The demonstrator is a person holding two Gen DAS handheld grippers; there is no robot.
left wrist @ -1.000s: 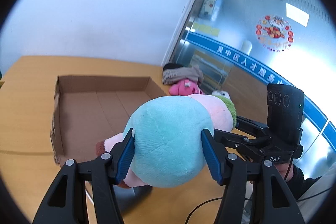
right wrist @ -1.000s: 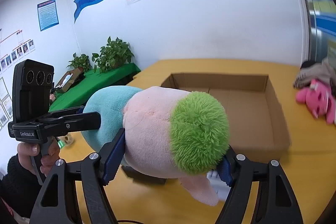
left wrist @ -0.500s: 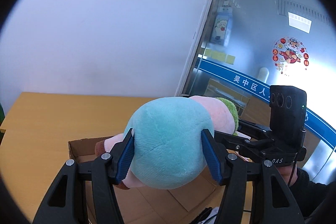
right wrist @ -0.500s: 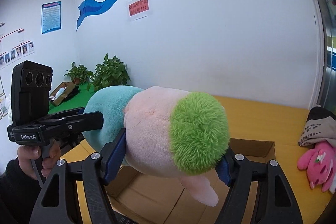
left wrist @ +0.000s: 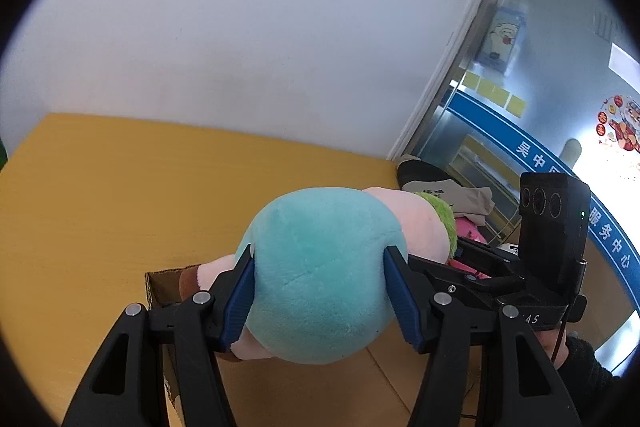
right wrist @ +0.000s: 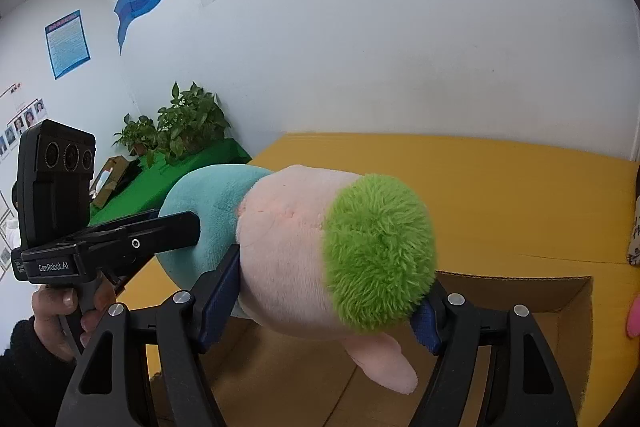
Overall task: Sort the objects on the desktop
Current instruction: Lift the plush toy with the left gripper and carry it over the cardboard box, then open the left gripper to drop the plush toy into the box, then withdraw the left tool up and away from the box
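A plush toy [left wrist: 320, 275] with a teal end, a pink middle and a fuzzy green patch is held in the air above an open cardboard box [right wrist: 520, 291], gripped from both sides at once. The left gripper [left wrist: 320, 297] is clamped on the teal end, its blue pads [left wrist: 240, 297] pressing into the fabric. The right gripper [right wrist: 324, 301] is clamped on the pink and green end, one pink limb hanging below its jaws. The box sits on a yellow table [left wrist: 120, 187] that runs to a white wall [left wrist: 240, 47]. At the far right of the table lie a pink stuffed toy [left wrist: 468, 229] and a grey and black cloth item [left wrist: 440, 183]. Potted plants [right wrist: 180, 127] stand on a green surface to the far left.
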